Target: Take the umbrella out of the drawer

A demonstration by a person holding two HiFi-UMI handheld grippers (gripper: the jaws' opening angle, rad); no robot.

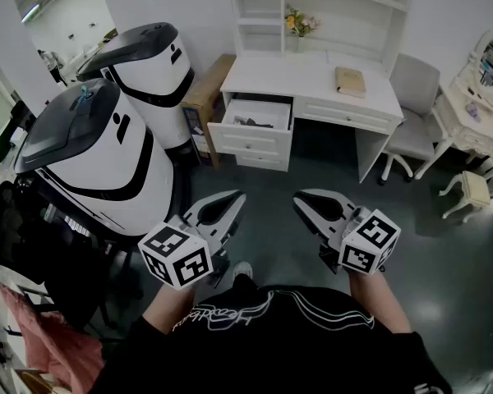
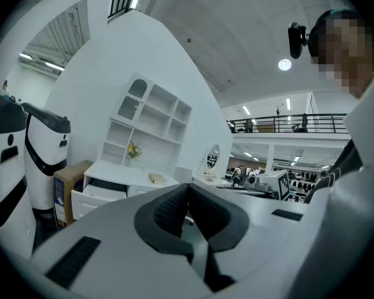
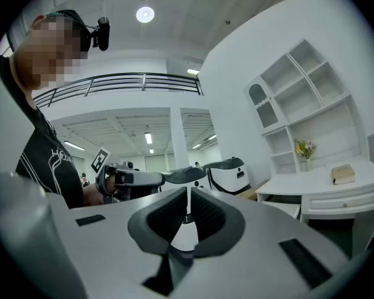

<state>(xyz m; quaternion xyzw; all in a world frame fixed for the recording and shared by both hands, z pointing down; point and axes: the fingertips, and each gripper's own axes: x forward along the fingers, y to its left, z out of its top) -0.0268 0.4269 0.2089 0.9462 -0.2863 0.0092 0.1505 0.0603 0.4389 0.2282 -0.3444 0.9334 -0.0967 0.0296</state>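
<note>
Left gripper [image 1: 232, 198] and right gripper [image 1: 301, 200] are both closed with nothing between the jaws. They are held side by side, about level, well apart from the white bench [image 1: 304, 76]. The bench's upper left drawer [image 1: 248, 137] stands pulled open, and the umbrella [image 1: 253, 122] — a small dark shape — lies inside it, untouched.

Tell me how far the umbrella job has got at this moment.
Done: the drawer stands open, with what looks like the umbrella lying dark inside. In hand: nothing. The left gripper and right gripper are shut and empty, held close to the person's body, well short of the desk. Left: approach, grasp the umbrella, lift it out.
</note>
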